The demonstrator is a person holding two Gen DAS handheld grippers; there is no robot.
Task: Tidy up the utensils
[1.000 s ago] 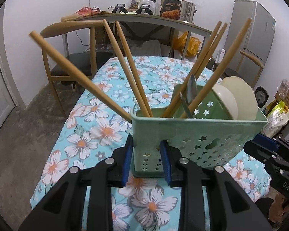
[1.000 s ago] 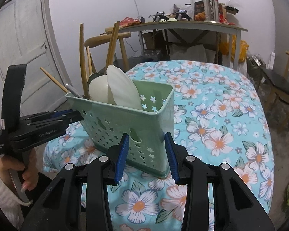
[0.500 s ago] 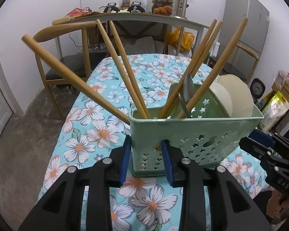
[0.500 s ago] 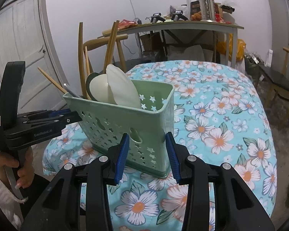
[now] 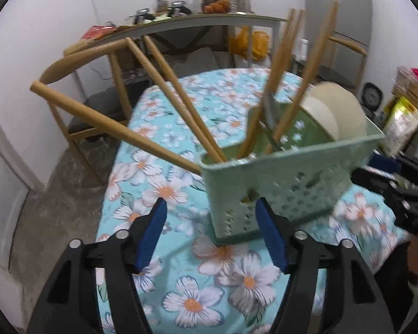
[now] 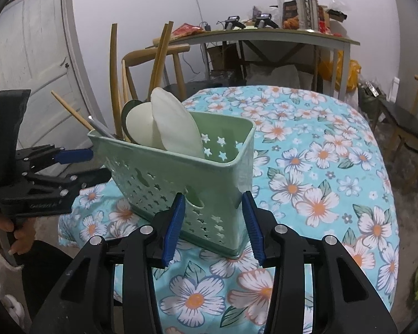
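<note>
Floral-clothed desk (image 6: 334, 167) carries green utensil basket (image 6: 209, 178), chopsticks (image 5: 178, 94) and pale spoons (image 6: 172, 122) inside. Left gripper (image 5: 211, 236) jaws just opened wide, clear of basket's near corner. Right gripper (image 6: 213, 222) pads clasp opposite end.

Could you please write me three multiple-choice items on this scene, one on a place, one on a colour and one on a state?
1. Where do the wooden chopsticks stand?
A. flat on the tablecloth
B. in the caddy's end nearer the left tool
C. on the far desk

2. What colour is the utensil caddy?
A. pale green
B. red
C. black

3. How does the left tool stand?
A. clamped on a chopstick
B. shut on nothing
C. open, clear of the caddy

Answers:
1 B: they rise from that end of the caddy.
2 A: its perforated walls are pale green.
3 C: its jaws have just been opening, and its left pad shows a gap to the caddy's corner.
</note>
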